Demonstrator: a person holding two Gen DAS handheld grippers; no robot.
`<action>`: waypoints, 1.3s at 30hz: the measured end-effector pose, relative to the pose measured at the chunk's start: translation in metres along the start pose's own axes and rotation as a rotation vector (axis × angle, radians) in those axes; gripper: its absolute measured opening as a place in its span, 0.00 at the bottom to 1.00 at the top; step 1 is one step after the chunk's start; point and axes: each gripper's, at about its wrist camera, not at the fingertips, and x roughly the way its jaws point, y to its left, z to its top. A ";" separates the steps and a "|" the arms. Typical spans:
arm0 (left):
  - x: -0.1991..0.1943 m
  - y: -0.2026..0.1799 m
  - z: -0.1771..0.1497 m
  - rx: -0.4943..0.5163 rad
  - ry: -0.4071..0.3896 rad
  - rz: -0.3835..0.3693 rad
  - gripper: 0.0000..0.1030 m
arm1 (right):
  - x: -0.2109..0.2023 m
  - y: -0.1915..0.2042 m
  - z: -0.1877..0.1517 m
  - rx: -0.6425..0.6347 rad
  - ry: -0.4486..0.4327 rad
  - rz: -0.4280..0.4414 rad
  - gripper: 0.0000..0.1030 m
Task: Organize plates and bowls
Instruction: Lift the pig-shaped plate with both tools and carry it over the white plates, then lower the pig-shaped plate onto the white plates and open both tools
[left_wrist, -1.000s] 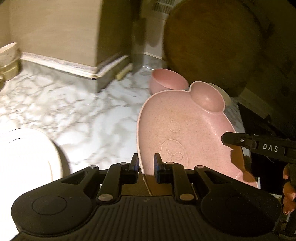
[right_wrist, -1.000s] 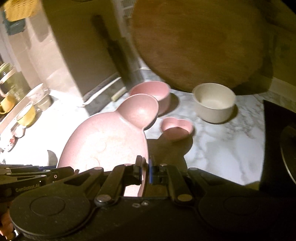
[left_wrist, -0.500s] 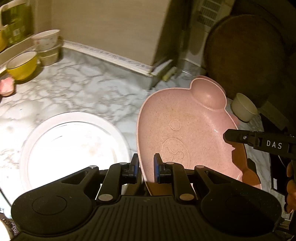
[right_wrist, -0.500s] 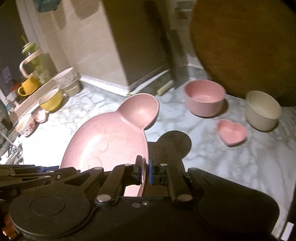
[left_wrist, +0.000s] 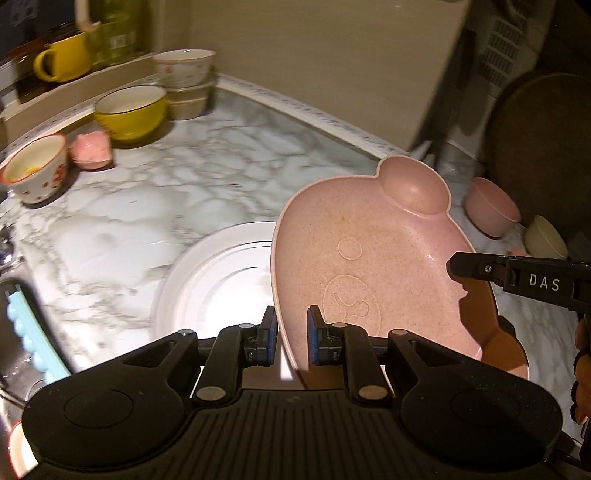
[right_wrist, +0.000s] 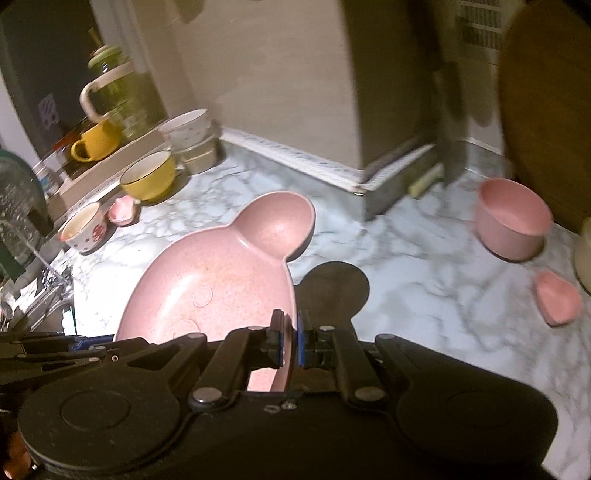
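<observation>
A pink mouse-shaped plate (left_wrist: 369, 251) with a round ear hangs tilted above the marble counter, carried by both grippers. My left gripper (left_wrist: 291, 326) is shut on its left rim. My right gripper (right_wrist: 290, 332) is shut on the opposite rim, and its fingers (left_wrist: 480, 267) show at the right edge of the left wrist view. The plate (right_wrist: 214, 273) fills the middle of the right wrist view, with the left gripper's fingers (right_wrist: 74, 347) at its lower left. A white plate (left_wrist: 214, 280) lies flat on the counter, partly under the pink plate's left edge.
At the back left stand a yellow bowl (left_wrist: 129, 110), stacked pale bowls (left_wrist: 184, 70), a spotted cup (left_wrist: 37, 170) and a small pink dish (left_wrist: 92, 149). To the right sit a pink bowl (right_wrist: 513, 218), a heart dish (right_wrist: 557, 299) and a cream bowl (left_wrist: 545, 238). A faucet (right_wrist: 48, 273) is at the left.
Both grippers have carried the pink plate leftward over the counter. The white plate has come under its left edge, and the pink and cream bowls have slid off to the right.
</observation>
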 end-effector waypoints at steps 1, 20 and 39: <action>0.000 0.005 0.000 -0.006 0.001 0.008 0.15 | 0.004 0.005 0.001 -0.007 0.005 0.004 0.06; 0.025 0.051 -0.005 -0.046 0.055 0.084 0.15 | 0.065 0.052 0.004 -0.060 0.099 0.017 0.06; 0.035 0.051 -0.005 -0.020 0.084 0.056 0.16 | 0.067 0.046 0.004 -0.038 0.105 0.003 0.19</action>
